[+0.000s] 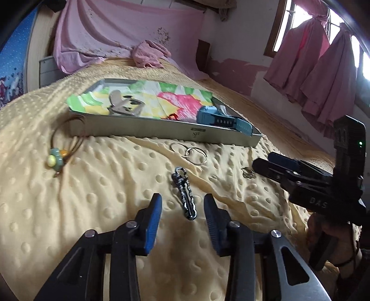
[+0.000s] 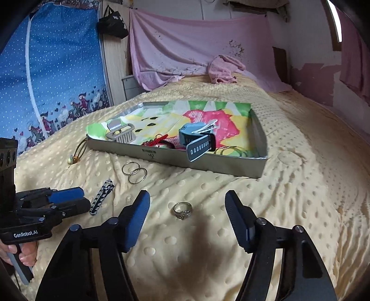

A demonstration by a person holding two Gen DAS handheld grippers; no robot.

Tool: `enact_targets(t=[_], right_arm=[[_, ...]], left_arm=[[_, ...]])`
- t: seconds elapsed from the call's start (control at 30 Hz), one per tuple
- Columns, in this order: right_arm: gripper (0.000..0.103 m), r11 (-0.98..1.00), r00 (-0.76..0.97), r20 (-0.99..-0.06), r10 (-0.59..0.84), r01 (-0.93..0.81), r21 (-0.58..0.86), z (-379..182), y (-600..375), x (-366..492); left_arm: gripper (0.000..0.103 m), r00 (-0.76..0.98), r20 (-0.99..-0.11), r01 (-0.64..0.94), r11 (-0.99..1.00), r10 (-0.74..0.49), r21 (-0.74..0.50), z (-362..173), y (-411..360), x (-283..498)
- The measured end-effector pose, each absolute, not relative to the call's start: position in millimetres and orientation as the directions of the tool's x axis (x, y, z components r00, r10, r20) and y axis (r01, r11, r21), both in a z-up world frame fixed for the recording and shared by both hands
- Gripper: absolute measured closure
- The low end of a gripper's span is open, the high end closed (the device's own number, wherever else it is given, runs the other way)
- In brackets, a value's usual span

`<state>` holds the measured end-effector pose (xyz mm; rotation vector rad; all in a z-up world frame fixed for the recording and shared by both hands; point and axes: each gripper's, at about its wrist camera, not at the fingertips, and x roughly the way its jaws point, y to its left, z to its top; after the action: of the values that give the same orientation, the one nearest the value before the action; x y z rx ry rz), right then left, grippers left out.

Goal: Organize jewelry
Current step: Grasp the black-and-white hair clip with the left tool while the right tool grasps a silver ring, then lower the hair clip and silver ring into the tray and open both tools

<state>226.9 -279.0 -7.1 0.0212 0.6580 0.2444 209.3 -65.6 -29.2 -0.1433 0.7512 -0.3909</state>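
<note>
Tools both spread wide, left tool [image 1: 182, 203] flanking braided bracelet [image 1: 185, 193], right tool [image 2: 187, 205] flanking silver ring [image 2: 182, 210], dimpled blanket [image 2: 208, 243].

Partly hidden or unclear: gold hoops [image 2: 229, 150] and red beaded piece [image 2: 157, 140] behind the near wall of the grey metal tray [image 2: 208, 165]; brown cord necklace with green flower bead [image 1: 55, 158], motion-blurred; small silver ring [image 1: 248, 173], detail too small to make out.

Soft window [image 1: 298, 20] daylight, glare there, fisheye-warped edges.
</note>
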Motion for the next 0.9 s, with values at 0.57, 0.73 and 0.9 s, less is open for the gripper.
enact_targets(t=[0.57,0.73,0.9], right_arm=[[0.075,0.958,0.677,-0.682,0.277,-0.250,0.141,-36,-264,248],[0.085,0.949,0.664,-0.685,0.302,-0.274,0.152,-36,-263,246],[0.085,0.930,0.639,-0.687,0.346,-0.330,0.162,-33,-255,241]], left_arm=[[0.093,0.624,-0.679,0.246,0.922,-0.387,-0.299,-46,-70,225],[0.098,0.628,-0.669,0.256,0.917,-0.399,-0.306,-43,-68,220],[0.098,0.648,-0.641,0.269,0.911,-0.410,-0.312,-38,-66,209]])
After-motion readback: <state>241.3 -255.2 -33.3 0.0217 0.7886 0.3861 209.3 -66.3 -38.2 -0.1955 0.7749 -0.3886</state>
